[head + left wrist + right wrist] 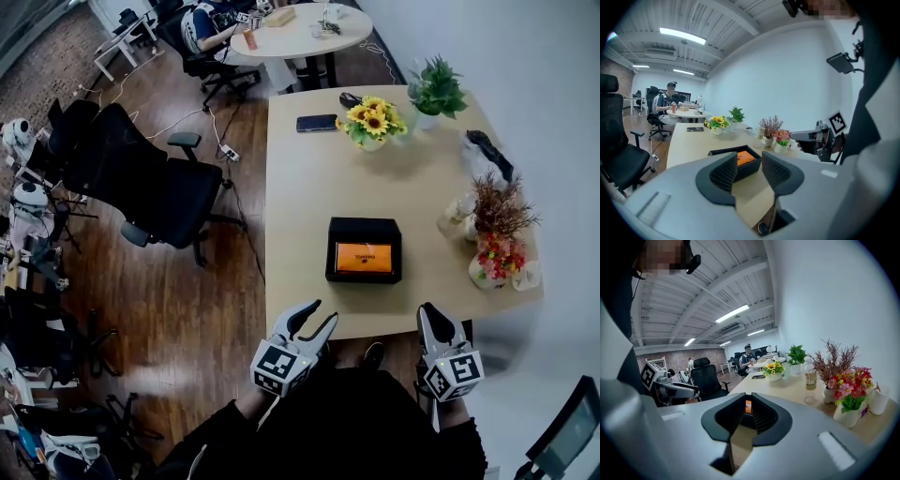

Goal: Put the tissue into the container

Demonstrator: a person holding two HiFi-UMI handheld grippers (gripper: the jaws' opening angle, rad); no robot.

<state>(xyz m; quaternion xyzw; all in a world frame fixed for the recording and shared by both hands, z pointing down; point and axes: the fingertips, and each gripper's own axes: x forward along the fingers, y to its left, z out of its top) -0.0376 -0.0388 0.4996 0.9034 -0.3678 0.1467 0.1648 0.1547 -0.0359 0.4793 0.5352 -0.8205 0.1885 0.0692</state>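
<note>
A black open container (363,274) sits on the wooden table (309,187) near its front edge, and an orange tissue pack (364,257) lies inside it. Both grippers hover off the table's front edge, short of the box. My left gripper (322,312) is open with nothing between its fingers; in the left gripper view its jaws (749,154) frame the container (749,171) and the orange pack (744,159). My right gripper (427,310) is shut and empty. Through the slit of the right gripper (749,394) only a strip of the orange pack (748,407) shows.
On the table stand a sunflower vase (373,120), a potted green plant (436,89), a phone (316,123), a small bottle (457,211) and vases of dried and pink flowers (497,239). Black office chairs (155,187) stand left; a person sits at a round table (300,33) beyond.
</note>
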